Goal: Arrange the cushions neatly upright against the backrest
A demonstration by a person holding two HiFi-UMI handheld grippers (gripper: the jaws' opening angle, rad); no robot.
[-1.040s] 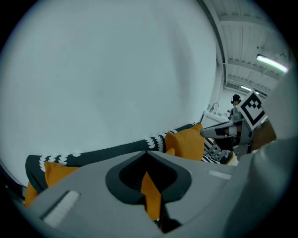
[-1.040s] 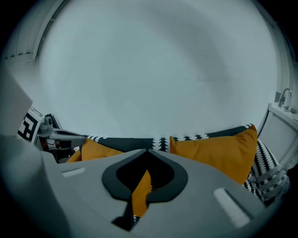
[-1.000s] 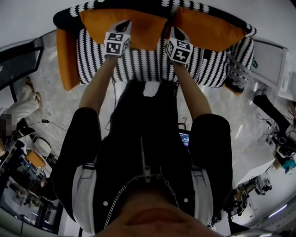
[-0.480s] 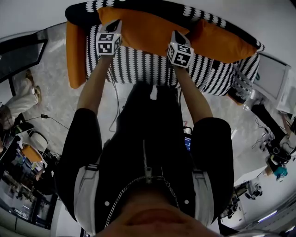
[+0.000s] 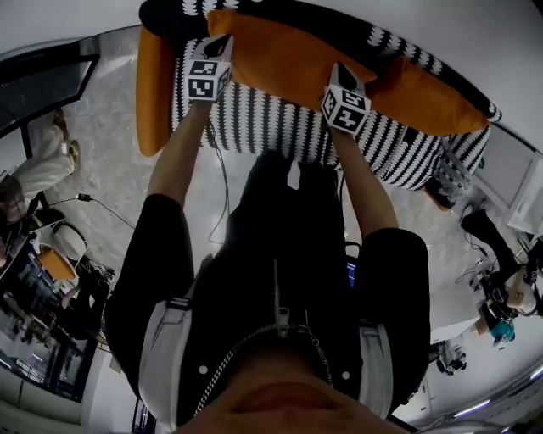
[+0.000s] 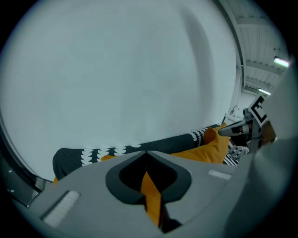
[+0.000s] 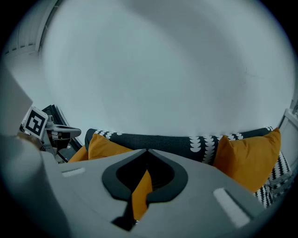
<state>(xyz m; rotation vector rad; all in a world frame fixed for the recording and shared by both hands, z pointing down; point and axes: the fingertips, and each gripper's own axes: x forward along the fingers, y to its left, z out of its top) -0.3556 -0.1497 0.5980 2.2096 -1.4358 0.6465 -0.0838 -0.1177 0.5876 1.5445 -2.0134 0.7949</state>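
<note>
At the far side of the striped sofa (image 5: 271, 123), a person in a dark top stands facing the seat with both arms stretched forward. The left claw (image 6: 148, 186) is clenched on a fold of orange fabric, which shows between its closed jaws in the left gripper view. The right claw (image 7: 139, 193) is clenched the same way on another orange fold.

Both folds belong to the left orange cushion (image 5: 280, 59). It lies lengthwise in front of the dark backrest (image 5: 161, 13), which has a white scalloped pattern. From the head view, the left claw grips this cushion at its left end and the right claw grips it near its right end. Whether its lower edge rests on the seat cannot be told.

The second orange cushion (image 5: 433, 93) is at the right, just beside the held one. It leans against the backrest with no claw on it, and in the right gripper view it stands roughly upright. An orange armrest (image 5: 155, 93) closes the sofa's left end. A pale wall (image 7: 153, 65) rises behind the backrest.
</note>
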